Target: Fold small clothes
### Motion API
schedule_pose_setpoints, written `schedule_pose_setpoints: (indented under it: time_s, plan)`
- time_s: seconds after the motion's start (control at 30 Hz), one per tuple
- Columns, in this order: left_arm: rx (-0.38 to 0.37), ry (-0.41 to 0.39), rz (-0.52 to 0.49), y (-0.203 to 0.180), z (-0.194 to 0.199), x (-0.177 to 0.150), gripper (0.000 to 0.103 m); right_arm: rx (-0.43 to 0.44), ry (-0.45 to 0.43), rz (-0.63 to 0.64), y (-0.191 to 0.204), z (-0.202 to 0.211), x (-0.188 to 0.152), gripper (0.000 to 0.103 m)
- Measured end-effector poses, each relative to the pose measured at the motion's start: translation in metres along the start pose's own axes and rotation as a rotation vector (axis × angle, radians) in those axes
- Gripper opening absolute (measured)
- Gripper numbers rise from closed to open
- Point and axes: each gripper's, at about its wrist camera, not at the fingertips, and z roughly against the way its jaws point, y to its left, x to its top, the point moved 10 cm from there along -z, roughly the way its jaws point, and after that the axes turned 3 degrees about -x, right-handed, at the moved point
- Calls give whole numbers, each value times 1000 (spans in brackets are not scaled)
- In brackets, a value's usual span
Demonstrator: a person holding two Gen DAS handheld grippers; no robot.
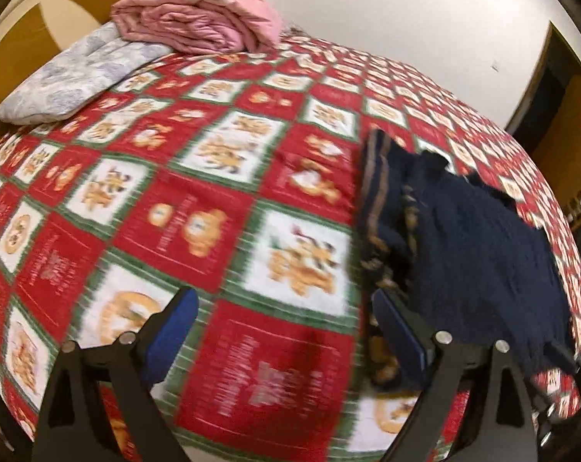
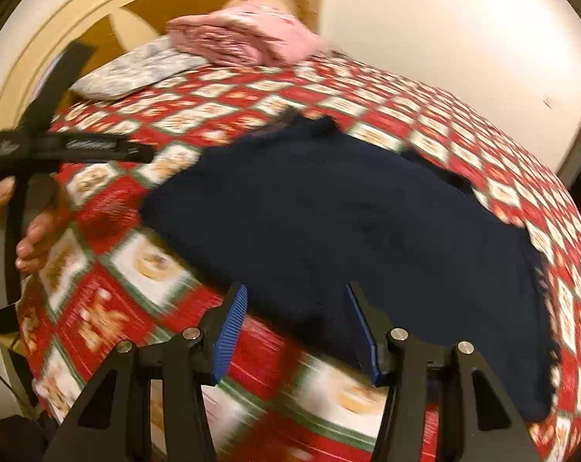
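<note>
The dark navy fleece garment [image 2: 348, 231] lies flat on the red, green and white patchwork bedspread [image 1: 213, 211], soft, light and likely limp; an edge or corner looks the best hold. The left gripper [image 1: 286, 331] has jaws released wide, empty. The right gripper [image 2: 296, 331] has jaws half apart, gripping nothing, hovering at the garment's near edge.
</note>
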Motion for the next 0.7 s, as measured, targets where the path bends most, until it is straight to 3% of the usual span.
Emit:
schedule_pose_setpoints:
  time_s: [0.13,0.27,0.47,0.7]
  plan:
    - [37,4,17,22,-8,8,95,33,-12,53,42,-12,14,53]
    - [19,15,41,29,-15,15,94,26,-34,118,72,-15,24,53]
    - [-80,43,52,13,-25,29,94,-18,-55,201,97,-26,34,53]
    - [-43,28,-6,2,-33,43,94,-116,-81,287,111,-43,33,53]
